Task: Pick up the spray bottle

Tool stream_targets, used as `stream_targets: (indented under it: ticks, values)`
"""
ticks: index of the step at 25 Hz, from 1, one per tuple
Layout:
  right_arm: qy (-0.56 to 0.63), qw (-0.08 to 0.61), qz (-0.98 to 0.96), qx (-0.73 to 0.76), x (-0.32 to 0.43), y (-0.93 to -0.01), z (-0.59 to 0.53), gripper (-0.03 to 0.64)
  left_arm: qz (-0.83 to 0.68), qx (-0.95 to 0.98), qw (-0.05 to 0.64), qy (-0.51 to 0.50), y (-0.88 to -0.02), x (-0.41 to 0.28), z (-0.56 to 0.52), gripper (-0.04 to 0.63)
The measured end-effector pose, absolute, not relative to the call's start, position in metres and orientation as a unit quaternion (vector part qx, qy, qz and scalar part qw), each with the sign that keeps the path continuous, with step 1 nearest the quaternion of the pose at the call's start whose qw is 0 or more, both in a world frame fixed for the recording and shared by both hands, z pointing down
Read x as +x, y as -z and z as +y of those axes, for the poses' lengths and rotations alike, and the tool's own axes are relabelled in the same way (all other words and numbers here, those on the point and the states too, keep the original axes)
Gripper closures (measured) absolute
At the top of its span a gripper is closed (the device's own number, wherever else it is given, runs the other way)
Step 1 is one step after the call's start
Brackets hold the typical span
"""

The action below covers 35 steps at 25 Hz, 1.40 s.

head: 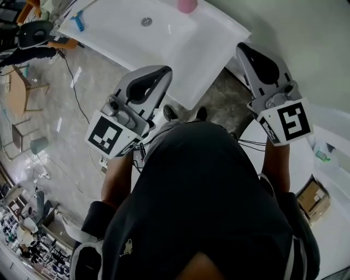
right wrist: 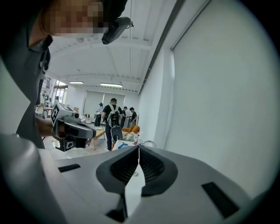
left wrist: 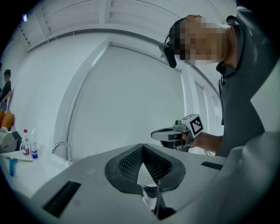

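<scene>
Two small bottles stand at the far left of the white sink counter point(left wrist: 26, 168) in the left gripper view: one with a red cap point(left wrist: 25, 142) and a pale one with a blue label point(left wrist: 34, 148), which looks like the spray bottle. Both are far from either gripper. My left gripper point(left wrist: 142, 145) point(head: 165, 71) is shut and holds nothing. My right gripper point(right wrist: 138, 147) point(head: 241, 49) is also shut and holds nothing. Each gripper shows in the other's view, held level in front of the person's chest. In the head view the bottles cannot be made out.
The white sink counter point(head: 180, 44) lies ahead with a drain point(head: 146, 22), a curved tap point(left wrist: 62, 149), a pink object point(head: 187, 5) and a blue tool point(head: 79, 22). A white wall rises behind it. Several people point(right wrist: 113, 120) stand far off, with furniture and cables on the floor at left.
</scene>
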State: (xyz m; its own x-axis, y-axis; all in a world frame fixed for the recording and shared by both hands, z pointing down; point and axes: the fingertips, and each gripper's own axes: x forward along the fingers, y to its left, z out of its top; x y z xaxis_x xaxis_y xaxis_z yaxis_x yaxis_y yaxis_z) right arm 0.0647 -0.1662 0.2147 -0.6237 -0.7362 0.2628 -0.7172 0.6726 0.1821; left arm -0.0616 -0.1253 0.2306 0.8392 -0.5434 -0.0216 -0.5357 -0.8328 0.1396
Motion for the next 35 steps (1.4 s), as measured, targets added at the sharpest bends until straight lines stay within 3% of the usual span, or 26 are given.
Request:
stream_targets:
  ticks: [13,35]
  values:
    - [0.047,0.18,-0.889,0.419,0.012,-0.211,-0.176,0.607,-0.258,0.962,0.072,0.054,-0.239,-0.111,-0.147,0.589]
    - [0.01,0.143,-0.93,0.338,0.074,-0.237,-0.287,0.606,-0.344,0.935,0.081,-0.006,-0.24,-0.038,-0.223,0.589]
